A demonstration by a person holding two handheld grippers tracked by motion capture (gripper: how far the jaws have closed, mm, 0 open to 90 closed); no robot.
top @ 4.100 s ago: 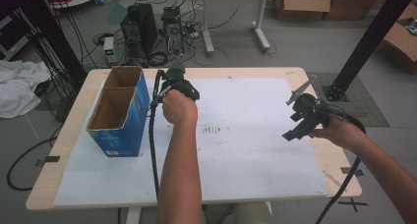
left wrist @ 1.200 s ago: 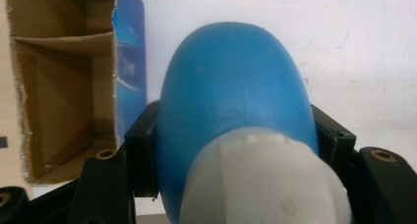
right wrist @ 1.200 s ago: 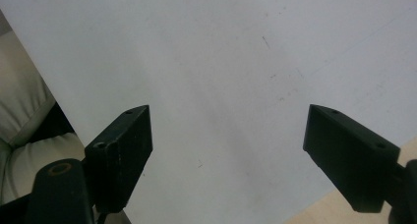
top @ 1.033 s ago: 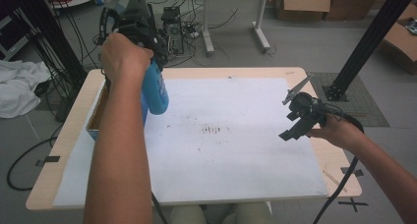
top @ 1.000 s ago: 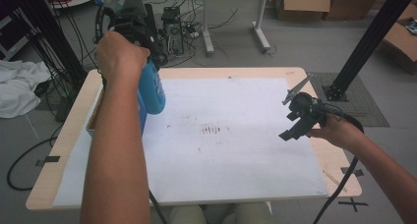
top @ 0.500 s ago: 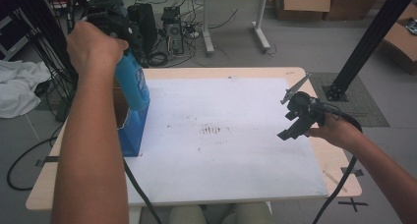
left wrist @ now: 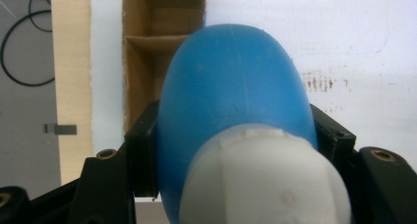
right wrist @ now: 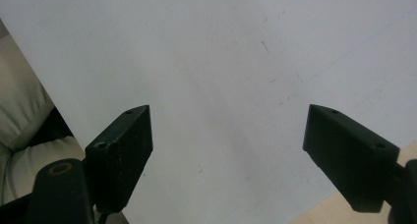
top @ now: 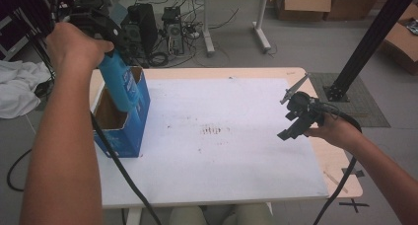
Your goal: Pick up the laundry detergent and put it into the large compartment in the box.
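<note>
My left gripper [top: 109, 50] is raised at the far left and shut on a blue bottle [top: 120, 86]. In the left gripper view the bottle [left wrist: 236, 86] fills the space between both jaws, its white cap [left wrist: 265, 180] nearest the camera and its rounded end pointing down. It hangs over the open top of a blue cardboard box [top: 127, 136], whose brown compartments [left wrist: 147, 47] lie right below. My right gripper [top: 290, 124] hovers over the right side of the white sheet [top: 222, 156]. Its jaws [right wrist: 226, 150] stand wide apart with nothing between them.
The box stands near the table's left edge [top: 93, 87]. A faint brown smudge [top: 213, 131] marks the sheet's middle. Black cables trail from both grippers toward the front edge. A black post [top: 365, 42] rises beyond the right corner; computers and cartons sit on the floor behind.
My left hand has carried the blue bottle leftward from the box's right side to over its opening. The right gripper has stayed still and open.
</note>
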